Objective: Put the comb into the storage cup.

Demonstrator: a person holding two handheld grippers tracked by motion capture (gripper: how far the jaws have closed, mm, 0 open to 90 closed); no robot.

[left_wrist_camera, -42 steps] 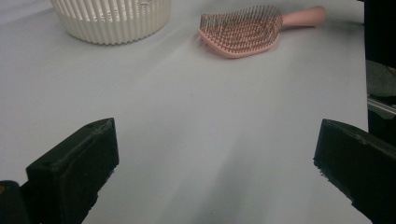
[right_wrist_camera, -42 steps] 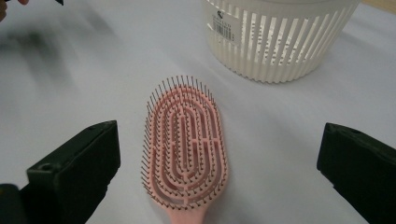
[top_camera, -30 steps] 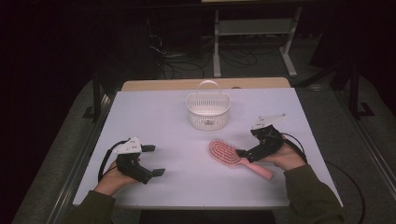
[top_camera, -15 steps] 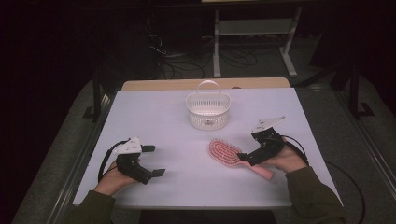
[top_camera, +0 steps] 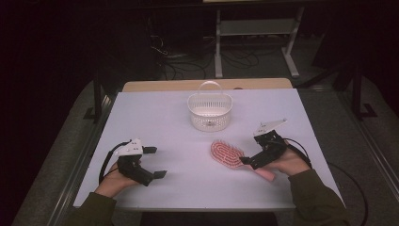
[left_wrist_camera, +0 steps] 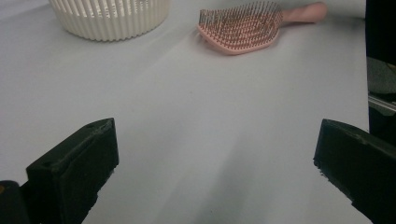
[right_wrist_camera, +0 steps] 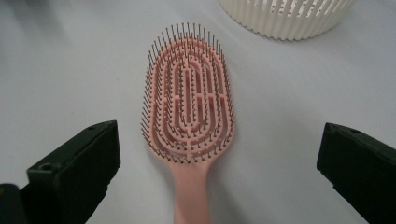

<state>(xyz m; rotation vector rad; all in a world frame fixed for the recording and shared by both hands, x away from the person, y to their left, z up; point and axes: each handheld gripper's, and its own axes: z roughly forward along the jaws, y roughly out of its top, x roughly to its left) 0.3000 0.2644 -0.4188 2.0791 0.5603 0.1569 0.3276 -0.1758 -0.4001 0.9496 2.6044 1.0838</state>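
Observation:
A pink hairbrush lies bristles up on the white table, right of centre, with its handle pointing toward the near right. My right gripper is open over that handle. In the right gripper view the brush runs straight ahead, and the right gripper has one jaw on each side of the handle, not touching it. My left gripper rests open near the front left with nothing in it. In the left gripper view the left gripper faces bare table, with the brush farther off.
A white slatted basket with a hoop handle stands at the middle back of the table, just beyond the brush; its wall shows as basket and basket. Dark floor, cables and a metal stand lie behind the table.
My right gripper has eased slightly toward the near edge and lower over the brush handle. The brush, the basket and my left gripper have stayed put.

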